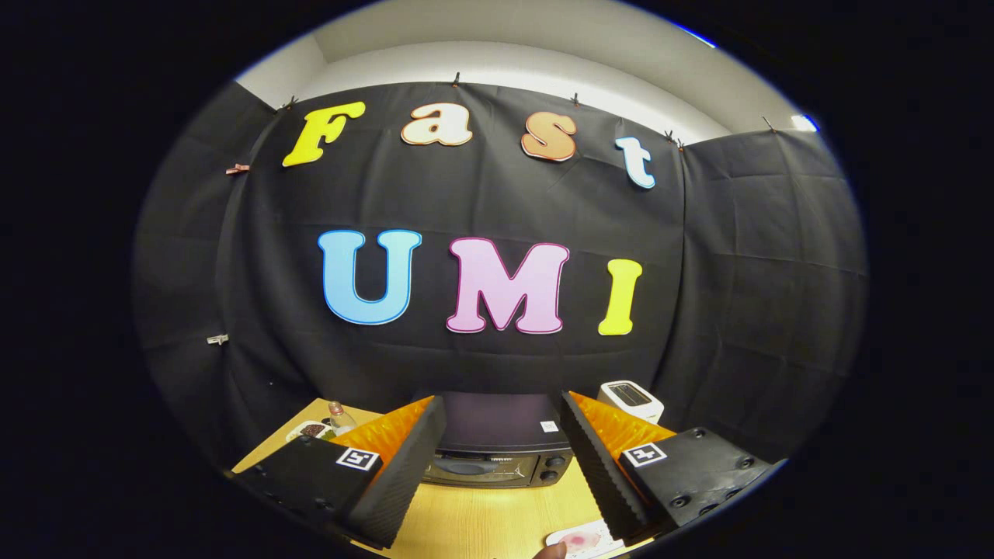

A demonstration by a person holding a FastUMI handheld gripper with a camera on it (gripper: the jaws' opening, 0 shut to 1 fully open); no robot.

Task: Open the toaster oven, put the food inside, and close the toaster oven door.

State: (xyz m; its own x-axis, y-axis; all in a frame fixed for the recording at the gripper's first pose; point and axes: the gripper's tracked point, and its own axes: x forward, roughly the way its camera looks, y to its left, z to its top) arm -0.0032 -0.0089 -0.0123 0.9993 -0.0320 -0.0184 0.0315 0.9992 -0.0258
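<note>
Facing toaster oven [497,458] beyond spread claw [503,419]

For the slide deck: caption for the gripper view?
Hand-held gripper open, fingers spread before the closed toaster oven on the wooden table.

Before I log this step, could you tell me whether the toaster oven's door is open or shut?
Shut. The toaster oven, seen beyond the open gripper, has its glass door standing upright, flush with the knob panel.
</note>
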